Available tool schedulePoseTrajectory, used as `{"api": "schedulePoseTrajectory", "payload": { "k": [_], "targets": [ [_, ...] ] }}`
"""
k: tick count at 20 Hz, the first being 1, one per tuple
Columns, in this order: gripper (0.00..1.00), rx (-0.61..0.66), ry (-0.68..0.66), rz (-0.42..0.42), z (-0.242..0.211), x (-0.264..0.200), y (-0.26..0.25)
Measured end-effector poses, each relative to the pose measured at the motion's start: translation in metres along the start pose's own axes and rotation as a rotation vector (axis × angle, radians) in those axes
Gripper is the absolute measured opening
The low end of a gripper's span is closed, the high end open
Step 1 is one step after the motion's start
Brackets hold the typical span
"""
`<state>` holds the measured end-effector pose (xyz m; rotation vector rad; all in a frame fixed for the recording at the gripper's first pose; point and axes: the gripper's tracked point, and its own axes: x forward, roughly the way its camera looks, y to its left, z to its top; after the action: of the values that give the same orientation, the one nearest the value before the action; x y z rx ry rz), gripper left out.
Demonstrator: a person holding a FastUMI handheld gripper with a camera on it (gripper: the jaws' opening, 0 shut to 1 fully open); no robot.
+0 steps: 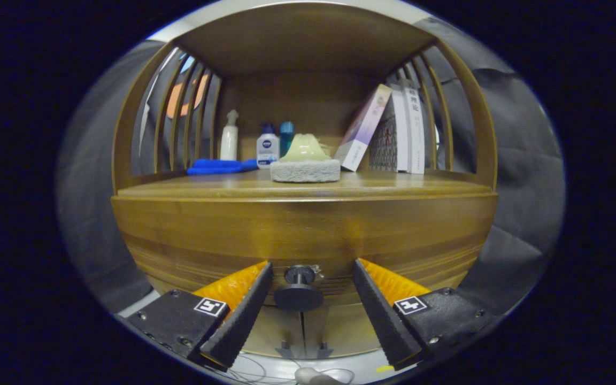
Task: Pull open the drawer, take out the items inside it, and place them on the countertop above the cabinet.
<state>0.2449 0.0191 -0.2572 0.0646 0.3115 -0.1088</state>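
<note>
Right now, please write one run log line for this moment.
gripper: open, fingers either side of drawer knob, not touching | drawer: closed | countertop: sponge, bottles, books

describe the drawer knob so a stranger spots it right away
Start at the wooden cabinet with its open shelf of bottles and books. Drop to the curved drawer front below; at its centre sits the small round dark knob, between the open gripper jaws. Nothing else projects from that front.
</note>
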Motion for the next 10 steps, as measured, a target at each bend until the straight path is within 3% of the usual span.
{"api": "schedulePoseTrajectory", "payload": {
  "k": [10],
  "targets": [
    [1.00,0.021,-0.021,0.017,0.019,-0.021,-0.010]
  ]
}}
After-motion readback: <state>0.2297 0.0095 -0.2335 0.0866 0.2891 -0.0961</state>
